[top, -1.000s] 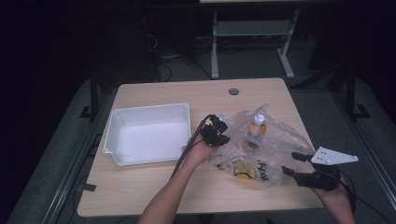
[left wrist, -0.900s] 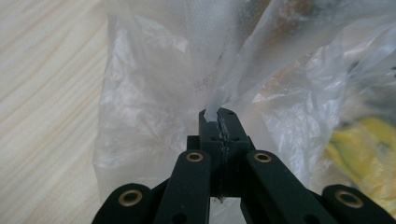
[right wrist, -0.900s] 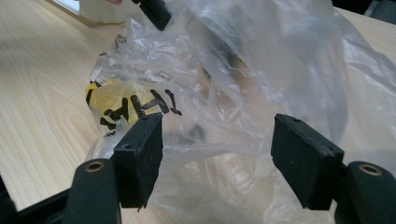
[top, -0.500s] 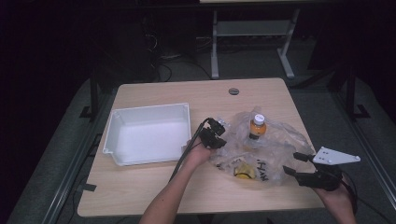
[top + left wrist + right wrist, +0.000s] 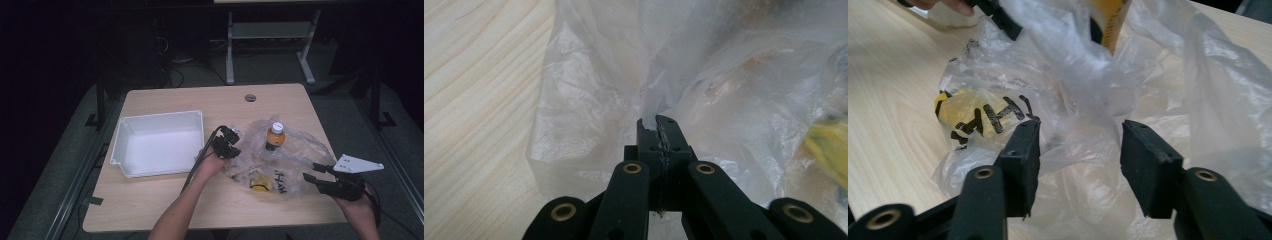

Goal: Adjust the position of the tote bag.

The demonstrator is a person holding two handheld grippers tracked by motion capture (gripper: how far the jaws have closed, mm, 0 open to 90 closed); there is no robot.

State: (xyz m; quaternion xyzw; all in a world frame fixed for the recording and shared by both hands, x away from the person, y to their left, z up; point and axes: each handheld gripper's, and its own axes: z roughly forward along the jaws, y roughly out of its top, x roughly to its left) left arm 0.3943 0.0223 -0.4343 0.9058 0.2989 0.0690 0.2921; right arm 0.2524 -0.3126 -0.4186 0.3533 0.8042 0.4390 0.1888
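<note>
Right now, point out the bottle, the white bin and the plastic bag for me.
bottle (image 5: 274,138), high view, orange body.
white bin (image 5: 160,117), high view, far rim.
plastic bag (image 5: 300,150), high view, crumpled film.

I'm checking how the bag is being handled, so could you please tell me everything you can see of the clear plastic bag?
The plastic bag is thin, clear, crinkled film with black lettering, lying slumped on the wooden table right of the white tray. Inside, an orange bottle with a white cap stands upright and something yellow lies low. The left gripper is shut on a fold of its edge. The right gripper has just been closing, film bunched between its open jaws.
</note>
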